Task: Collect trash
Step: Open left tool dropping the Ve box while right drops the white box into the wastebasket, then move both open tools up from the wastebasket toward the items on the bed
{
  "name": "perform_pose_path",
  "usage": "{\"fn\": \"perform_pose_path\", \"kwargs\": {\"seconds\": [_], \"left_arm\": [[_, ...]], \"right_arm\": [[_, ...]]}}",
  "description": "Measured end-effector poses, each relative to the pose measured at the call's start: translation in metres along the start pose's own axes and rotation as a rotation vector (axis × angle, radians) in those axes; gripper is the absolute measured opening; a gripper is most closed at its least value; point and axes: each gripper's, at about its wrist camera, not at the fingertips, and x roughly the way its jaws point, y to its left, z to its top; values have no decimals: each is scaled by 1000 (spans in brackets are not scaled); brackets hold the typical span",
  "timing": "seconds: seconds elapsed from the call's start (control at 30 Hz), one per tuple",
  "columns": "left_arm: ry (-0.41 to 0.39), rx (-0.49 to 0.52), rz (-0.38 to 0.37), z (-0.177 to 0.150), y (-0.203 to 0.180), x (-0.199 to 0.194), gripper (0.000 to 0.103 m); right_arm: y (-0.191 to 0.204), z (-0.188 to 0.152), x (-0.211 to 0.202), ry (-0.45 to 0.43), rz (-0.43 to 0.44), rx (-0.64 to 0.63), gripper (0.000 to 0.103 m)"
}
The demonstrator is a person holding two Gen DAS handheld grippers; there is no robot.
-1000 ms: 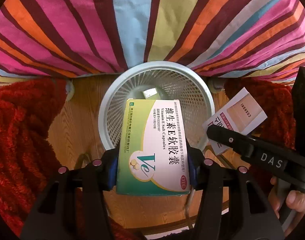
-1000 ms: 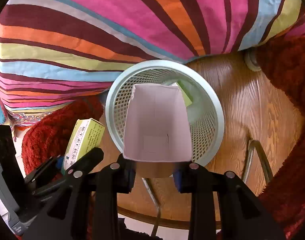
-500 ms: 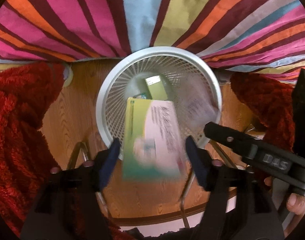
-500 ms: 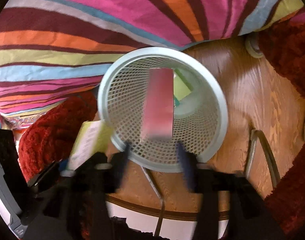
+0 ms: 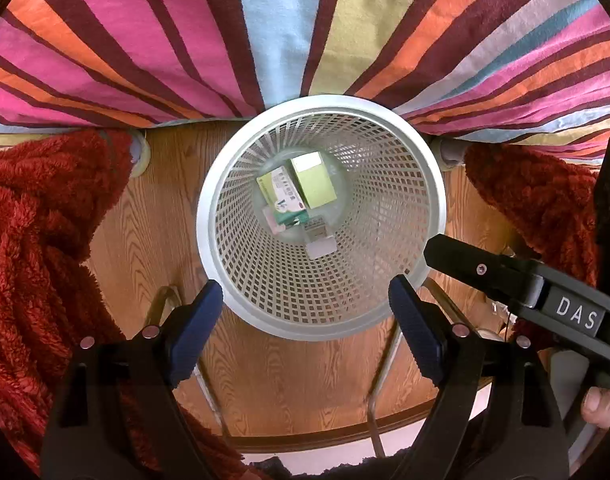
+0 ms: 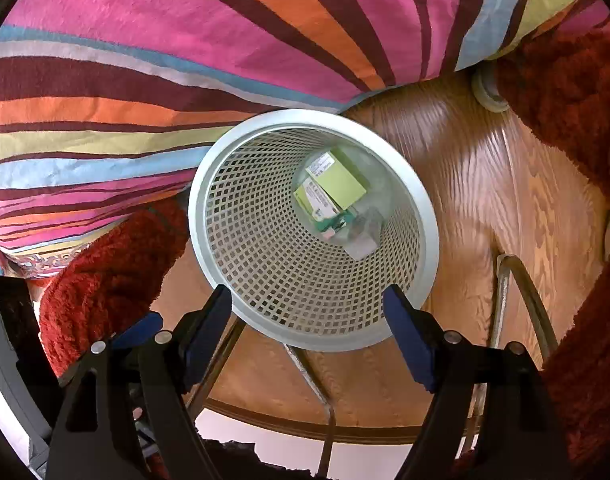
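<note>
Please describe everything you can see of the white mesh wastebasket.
The wastebasket is round, white or pale grey, and looks like plastic: a smooth solid rim above lattice walls that narrow toward the bottom. It stands upright on the wooden floor, its far rim against the striped fabric. At the bottom lie several small boxes: a plain green box, a green and white box and paler ones beside them. Nothing grips it.

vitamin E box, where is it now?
Both wrist views show the vitamin E box lying at the bottom of the white mesh bin, tucked against the plain green box.
</note>
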Motion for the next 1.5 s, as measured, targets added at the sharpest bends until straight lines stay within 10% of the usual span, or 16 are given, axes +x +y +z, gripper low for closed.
{"fn": "perform_pose_path", "kwargs": {"seconds": [1.1,1.5], "left_arm": [[-150,-19,-10,-9,7,-34,83],[-432,32,61,-21,-3,-96,83]], "right_arm": [[7,-14,-40,-161,14,-69,89],[23,-30,-102,-440,27,-194,90]]}}
